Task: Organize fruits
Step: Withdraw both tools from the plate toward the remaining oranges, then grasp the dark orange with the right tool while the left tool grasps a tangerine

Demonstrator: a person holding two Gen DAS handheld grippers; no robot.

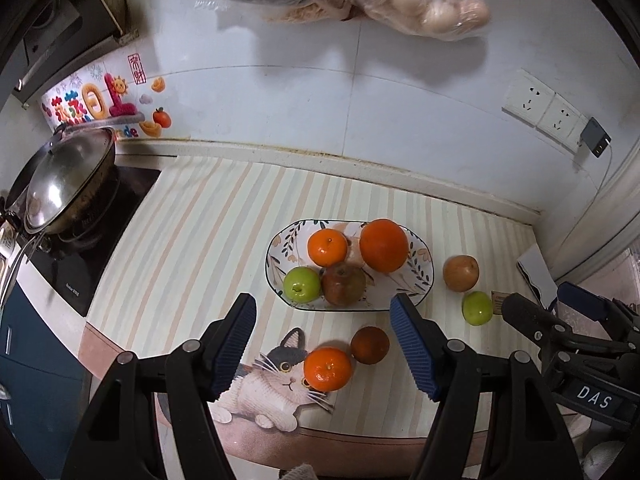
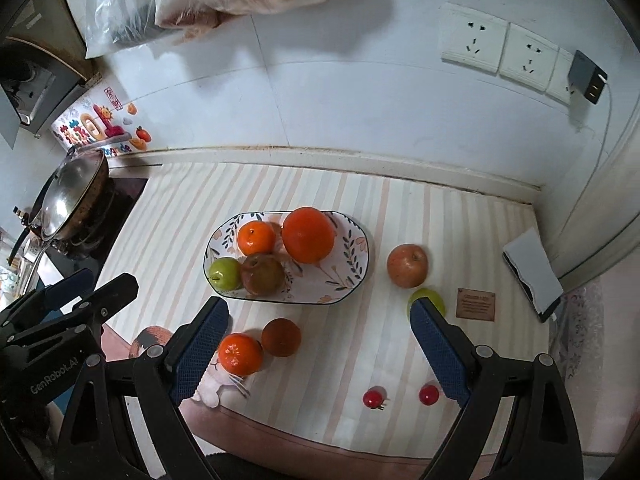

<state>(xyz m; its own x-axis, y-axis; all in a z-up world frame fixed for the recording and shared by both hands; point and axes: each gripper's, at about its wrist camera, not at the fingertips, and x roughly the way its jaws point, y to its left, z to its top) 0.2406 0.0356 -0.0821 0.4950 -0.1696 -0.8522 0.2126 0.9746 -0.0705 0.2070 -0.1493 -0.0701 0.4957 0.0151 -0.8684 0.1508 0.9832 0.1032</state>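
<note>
Left wrist view: the left gripper [image 1: 323, 344] hangs above the striped surface [image 1: 192, 240], its jaws spread apart and holding nothing. Just beyond the jaws lies one plate [image 1: 424, 280] carrying four fruits: a big orange [image 1: 383, 245], a small orange [image 1: 327, 247], a green apple [image 1: 302, 284] and a reddish apple [image 1: 344, 283]. Between the jaws, nearer than the plate, sit two loose fruits touching each other: a mandarin [image 1: 327, 369] and a dark brown fruit [image 1: 370, 345]. Right of the right jaw lie two more: a russet apple [image 1: 461, 278] and a green fruit [image 1: 477, 308]. The right gripper [image 1: 560, 320] shows at the right edge. One lidded wok [image 1: 60, 188] stands far left of the jaws.

Right wrist view: the right gripper [image 2: 320, 344] has its jaws wide and empty. The plate [image 2: 352, 276] lies beyond the left jaw with the same four fruits. The mandarin [image 2: 240, 353] and the dark brown fruit [image 2: 281, 337] lie between the jaws, next to the left one. The russet apple [image 2: 407, 265] lies beyond the right jaw; the green fruit [image 2: 430, 295] is half hidden behind that jaw's tip. Two small red fruits [image 2: 374, 397] lie between the jaws near the surface's front edge, one just beside the right jaw. The left gripper [image 2: 80, 300] shows at the left edge.
</note>
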